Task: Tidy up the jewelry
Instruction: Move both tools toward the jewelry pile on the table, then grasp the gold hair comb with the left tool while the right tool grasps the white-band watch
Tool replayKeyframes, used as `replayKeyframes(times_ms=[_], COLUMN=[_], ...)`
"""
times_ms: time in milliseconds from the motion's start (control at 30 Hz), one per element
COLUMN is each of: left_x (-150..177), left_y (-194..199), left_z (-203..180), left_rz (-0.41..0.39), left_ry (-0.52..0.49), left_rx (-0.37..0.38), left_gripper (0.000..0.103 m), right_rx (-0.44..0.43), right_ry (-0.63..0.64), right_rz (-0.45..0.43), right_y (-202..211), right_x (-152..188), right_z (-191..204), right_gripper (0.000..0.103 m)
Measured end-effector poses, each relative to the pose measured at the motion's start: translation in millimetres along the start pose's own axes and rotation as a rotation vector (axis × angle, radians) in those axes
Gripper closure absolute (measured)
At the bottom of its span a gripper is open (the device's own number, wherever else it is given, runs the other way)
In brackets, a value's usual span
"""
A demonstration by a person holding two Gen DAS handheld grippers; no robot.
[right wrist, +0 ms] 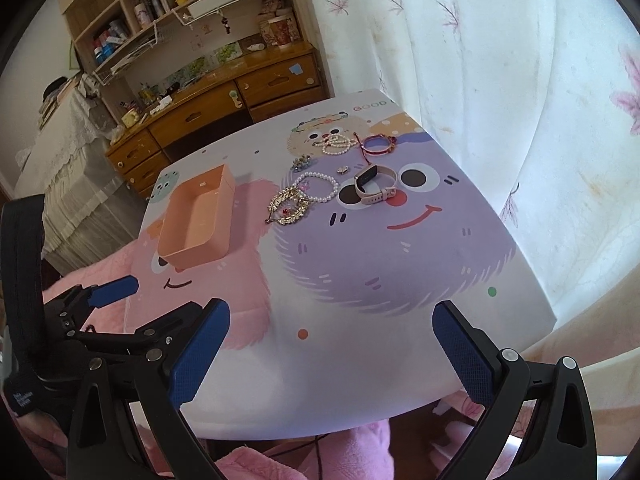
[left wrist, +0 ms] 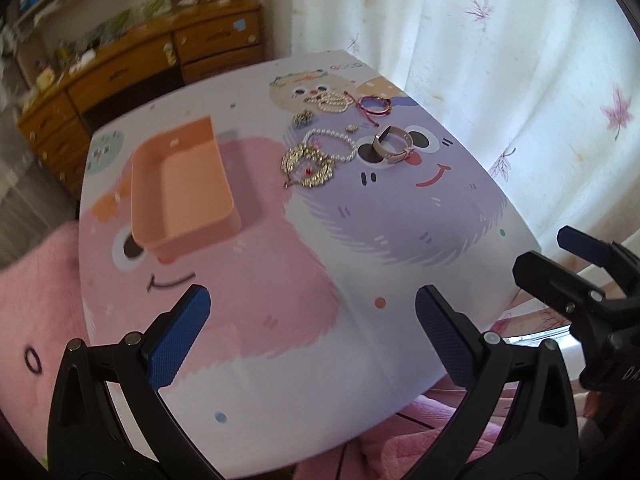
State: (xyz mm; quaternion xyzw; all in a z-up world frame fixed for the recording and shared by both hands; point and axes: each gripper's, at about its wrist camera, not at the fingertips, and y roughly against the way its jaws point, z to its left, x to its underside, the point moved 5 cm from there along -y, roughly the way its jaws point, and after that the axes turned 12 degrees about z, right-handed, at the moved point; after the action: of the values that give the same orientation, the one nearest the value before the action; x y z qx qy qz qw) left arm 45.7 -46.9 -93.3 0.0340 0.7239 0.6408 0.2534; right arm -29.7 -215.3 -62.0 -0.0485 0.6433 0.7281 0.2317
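Observation:
An empty orange tray (left wrist: 188, 196) (right wrist: 196, 220) sits on the cartoon-printed table (left wrist: 280, 340) (right wrist: 360, 340), left of centre. Jewelry lies behind and right of it: a gold brooch (left wrist: 307, 166) (right wrist: 289, 205), a pearl bracelet (left wrist: 332, 145) (right wrist: 316, 187), a pink-strapped watch (left wrist: 392, 146) (right wrist: 374, 189), a red bangle (left wrist: 375, 105) (right wrist: 378, 144), a pearl string (left wrist: 334, 101) (right wrist: 338, 145), a small dark brooch (left wrist: 303, 118) (right wrist: 302, 163) and a small charm (left wrist: 351, 128) (right wrist: 343, 169). My left gripper (left wrist: 312, 332) and right gripper (right wrist: 332, 352) are open, empty, over the near table edge.
A wooden desk with drawers (right wrist: 224, 108) and shelves (right wrist: 160, 8) stands behind the table. A white floral curtain (right wrist: 500, 80) hangs at the right. Pink bedding (left wrist: 36, 300) lies at the left and below the table edge. The right gripper shows in the left wrist view (left wrist: 580, 276).

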Motion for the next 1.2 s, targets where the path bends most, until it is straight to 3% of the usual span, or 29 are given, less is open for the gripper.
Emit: replayKeyframes(times_ms=[200, 433, 533, 733, 967, 1100, 1200], left_x=[-23, -63, -82, -115, -142, -151, -159], left_y=[-8, -35, -53, -106, -169, -191, -204], left_z=[-15, -32, -40, -45, -33, -28, -25], left_rz=[-0.035, -0.032, -0.036, -0.035, 0.053, 0.076, 0.083], left_ry=[-0.125, -0.198, -0.222, -0.218, -0.148, -0.13, -0.139], left_rx=[-0.063, -0.103, -0.13, -0.179, -0.226, -0.229, -0.237], left_gripper=[0.001, 0.003, 0.007, 0.027, 0.044, 0.046, 0.046], right_rx=[-0.051, -0.146, -0.155, -0.126, -0.09, -0.088, -0.075], right_ry=[-0.119, -0.269, -0.279, -0.202, -0.037, -0.004, 0.055], right_rz=[0.038, 0.081, 0.081, 0.115, 0.198, 0.242, 0.233], right_y=[-21, -60, -79, -135, -204, -228, -238], right_x=[-30, -93, -124, -170, -204, -211, -219], right_z=[-25, -61, -72, -81, -75, -69, -65], right_gripper=[0.0, 0.001, 0.007, 0.025, 0.039, 0.049, 0.051])
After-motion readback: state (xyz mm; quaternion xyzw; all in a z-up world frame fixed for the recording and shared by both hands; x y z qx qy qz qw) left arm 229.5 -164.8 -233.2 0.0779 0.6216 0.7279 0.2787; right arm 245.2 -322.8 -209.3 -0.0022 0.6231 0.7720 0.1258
